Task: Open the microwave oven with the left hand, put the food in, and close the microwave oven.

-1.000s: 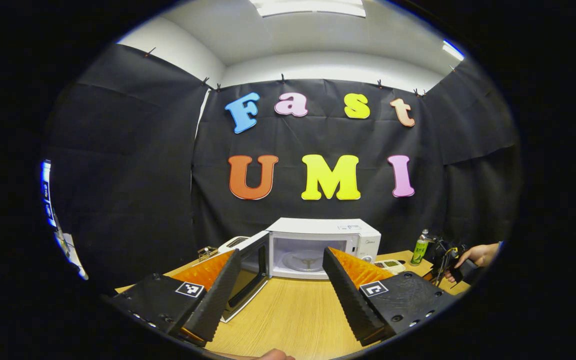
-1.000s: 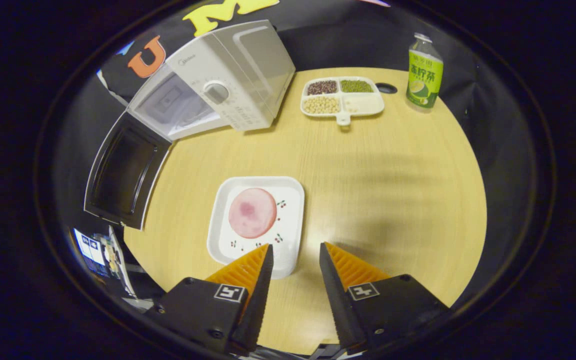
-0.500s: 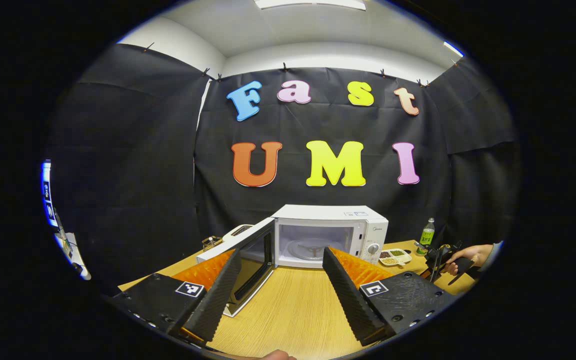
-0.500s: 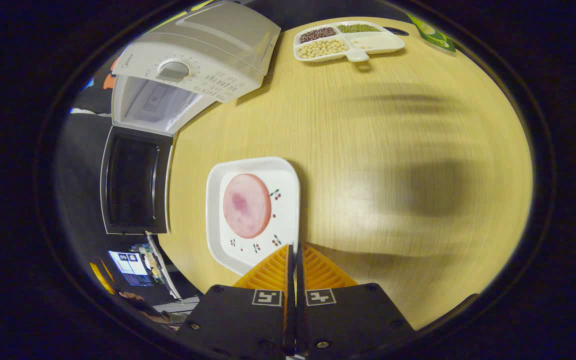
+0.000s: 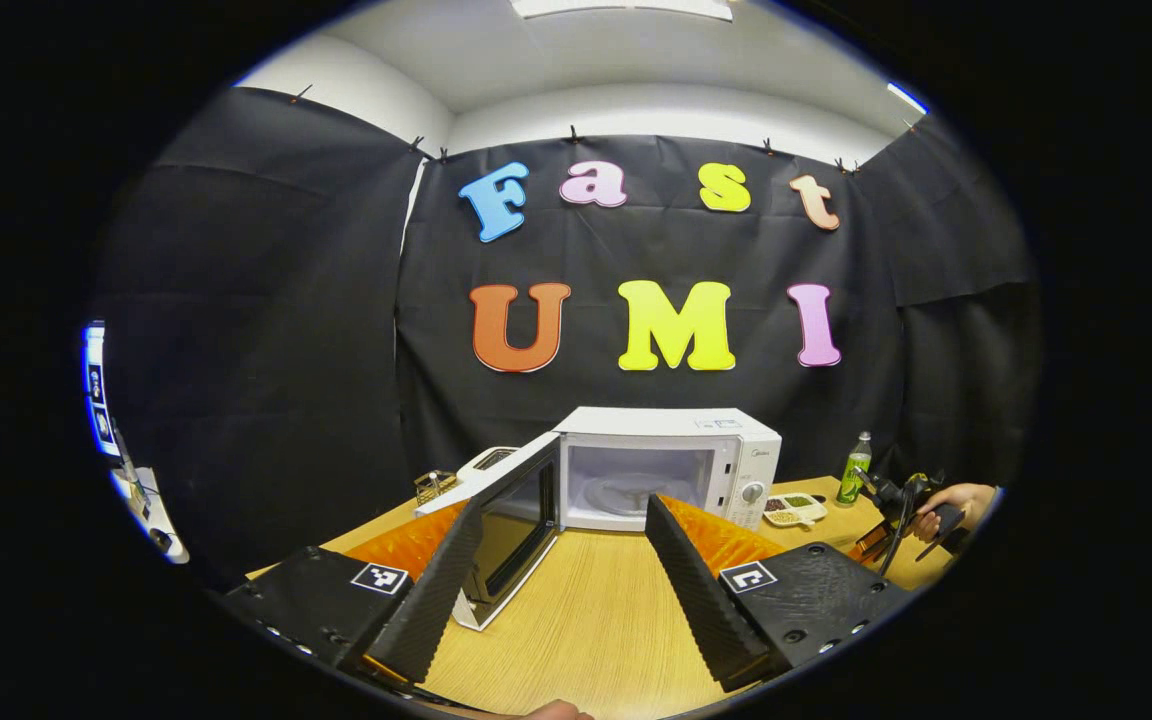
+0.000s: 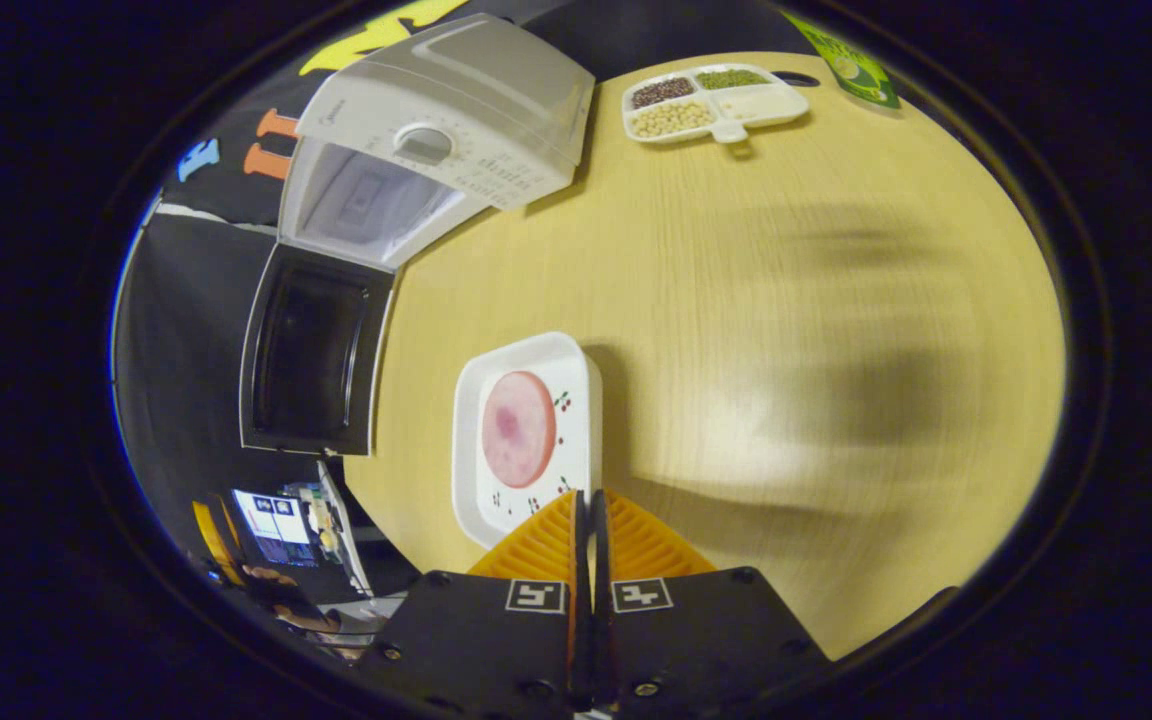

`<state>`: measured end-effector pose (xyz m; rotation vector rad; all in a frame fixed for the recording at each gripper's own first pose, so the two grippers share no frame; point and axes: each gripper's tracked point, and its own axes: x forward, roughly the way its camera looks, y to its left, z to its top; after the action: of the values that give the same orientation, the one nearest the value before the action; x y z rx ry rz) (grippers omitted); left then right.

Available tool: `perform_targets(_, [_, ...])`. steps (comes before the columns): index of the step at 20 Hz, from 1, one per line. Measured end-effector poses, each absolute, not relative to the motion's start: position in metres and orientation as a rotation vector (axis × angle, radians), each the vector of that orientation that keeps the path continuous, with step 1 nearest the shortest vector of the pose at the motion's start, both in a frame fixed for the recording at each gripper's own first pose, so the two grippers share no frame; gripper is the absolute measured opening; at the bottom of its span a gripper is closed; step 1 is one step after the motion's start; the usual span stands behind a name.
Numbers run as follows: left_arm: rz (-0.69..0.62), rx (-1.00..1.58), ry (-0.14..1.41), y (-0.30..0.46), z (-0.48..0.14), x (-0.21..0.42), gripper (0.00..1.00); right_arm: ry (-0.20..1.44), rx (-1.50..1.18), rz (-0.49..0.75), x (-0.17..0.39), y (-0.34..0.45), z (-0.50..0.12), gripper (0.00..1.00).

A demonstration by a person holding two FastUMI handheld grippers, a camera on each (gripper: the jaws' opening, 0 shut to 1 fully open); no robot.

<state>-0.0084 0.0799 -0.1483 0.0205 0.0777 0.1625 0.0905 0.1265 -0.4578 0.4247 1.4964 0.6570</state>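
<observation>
The white microwave (image 5: 666, 465) stands at the back of the wooden table with its door (image 5: 511, 525) swung open to the left; its cavity is lit and holds a turntable. My left gripper (image 5: 564, 510) hovers open in front of it, holding nothing. In the right gripper view, a square white plate (image 6: 526, 345) carries a round pink slice of food (image 6: 518, 428). My right gripper (image 6: 589, 497) is shut on the plate's near rim. The plate looks tilted, with a shadow to its right. The microwave (image 6: 446, 130) and its open door (image 6: 311, 350) lie up and to the left.
A divided tray of beans (image 6: 711, 100) and a green bottle (image 6: 851, 75) stand right of the microwave. A toaster-like appliance (image 5: 486, 460) sits behind the open door. A hand (image 5: 956, 497) holds the other gripper at the far right.
My right gripper went from open over the plate to shut on its rim; the plate has since tilted and shifted slightly. The left gripper view has drifted a little, still open.
</observation>
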Motion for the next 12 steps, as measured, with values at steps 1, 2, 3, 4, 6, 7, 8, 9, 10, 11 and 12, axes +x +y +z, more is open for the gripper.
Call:
perform_targets(1, [0.161,0.014,0.077,0.082,-0.150,-0.011,0.97,1.486,0.422,0.672,0.086,0.130,-0.449,0.04])
perform_targets(2, [0.158,0.007,0.077,0.083,-0.151,-0.013,0.97,1.479,0.417,0.689,0.082,0.136,-0.441,0.04])
perform_targets(3, [0.154,0.001,0.077,0.084,-0.151,-0.016,0.97,1.471,0.411,0.704,0.078,0.142,-0.433,0.04])
perform_targets(4, [0.150,-0.004,0.077,0.087,-0.152,-0.019,0.97,1.463,0.409,0.714,0.075,0.151,-0.429,0.04])
perform_targets(6, [0.149,0.003,0.073,0.096,-0.154,-0.024,0.97,1.454,0.410,0.739,0.069,0.171,-0.420,0.04])
perform_targets(7, [0.156,0.007,0.077,0.102,-0.155,-0.027,0.97,1.451,0.411,0.750,0.068,0.182,-0.418,0.04])
perform_targets(8, [0.167,0.006,0.081,0.110,-0.158,-0.031,0.97,1.450,0.408,0.761,0.066,0.194,-0.418,0.04])
perform_targets(9, [0.175,0.003,0.082,0.117,-0.159,-0.035,0.97,1.450,0.407,0.768,0.065,0.203,-0.417,0.04])
perform_targets(10, [0.178,-0.002,0.077,0.122,-0.158,-0.039,0.97,1.442,0.402,0.782,0.064,0.216,-0.417,0.04])
perform_targets(11, [0.181,-0.007,0.070,0.128,-0.158,-0.043,0.97,1.433,0.393,0.789,0.063,0.229,-0.418,0.04])
perform_targets(12, [0.185,-0.015,0.068,0.134,-0.159,-0.047,0.97,1.426,0.391,0.793,0.064,0.241,-0.419,0.04])
